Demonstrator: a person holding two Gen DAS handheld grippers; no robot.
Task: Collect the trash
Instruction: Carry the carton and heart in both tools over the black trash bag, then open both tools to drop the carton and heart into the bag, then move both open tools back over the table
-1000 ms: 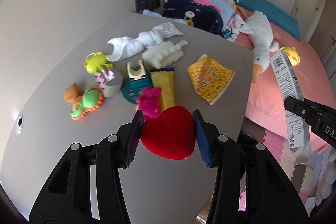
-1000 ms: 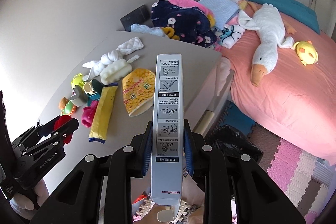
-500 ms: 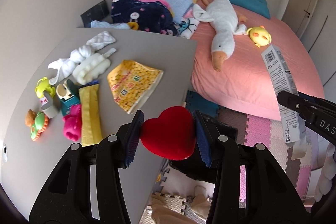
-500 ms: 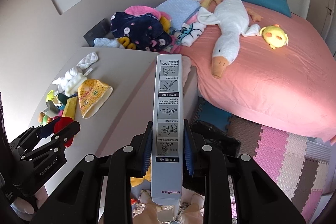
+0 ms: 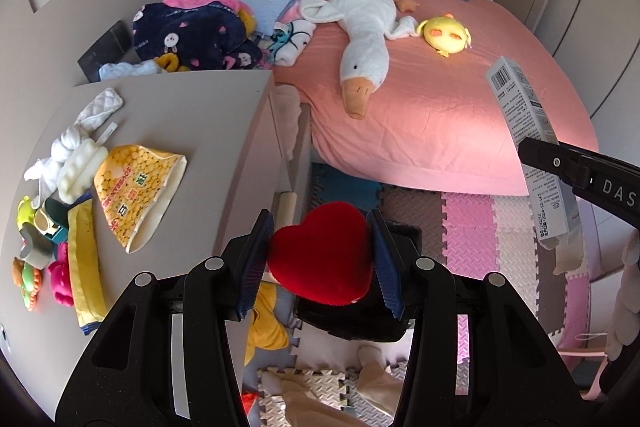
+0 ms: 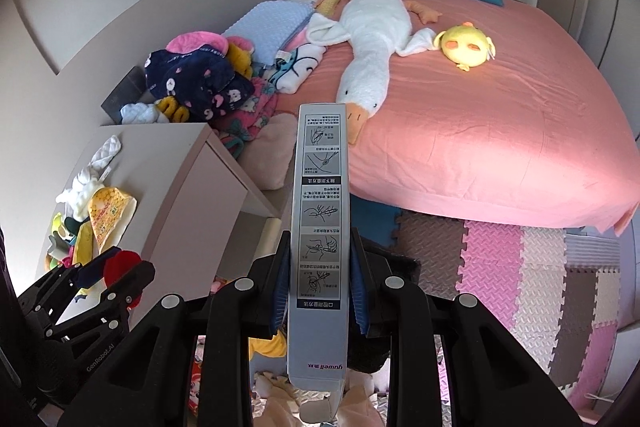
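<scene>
- Carrying two pieces at once: a red heart (image 5: 322,255) sits squeezed between the left gripper's (image 5: 321,261) blue pads, and a long grey carton (image 6: 319,239) stands upright, clamped low down by the right gripper (image 6: 318,281), its top reaching far past the fingertips.
- Both loads hang over the floor to the right of the table (image 5: 208,123), above a black bin (image 5: 356,323) that lies just under the heart; release looks like the step at hand.
- Left on the table, to my eye: a yellow snack bag (image 5: 138,191), a yellow wrapper (image 5: 82,259), white cloths (image 5: 72,143) and small toys (image 5: 28,275). Much collecting remains.
</scene>
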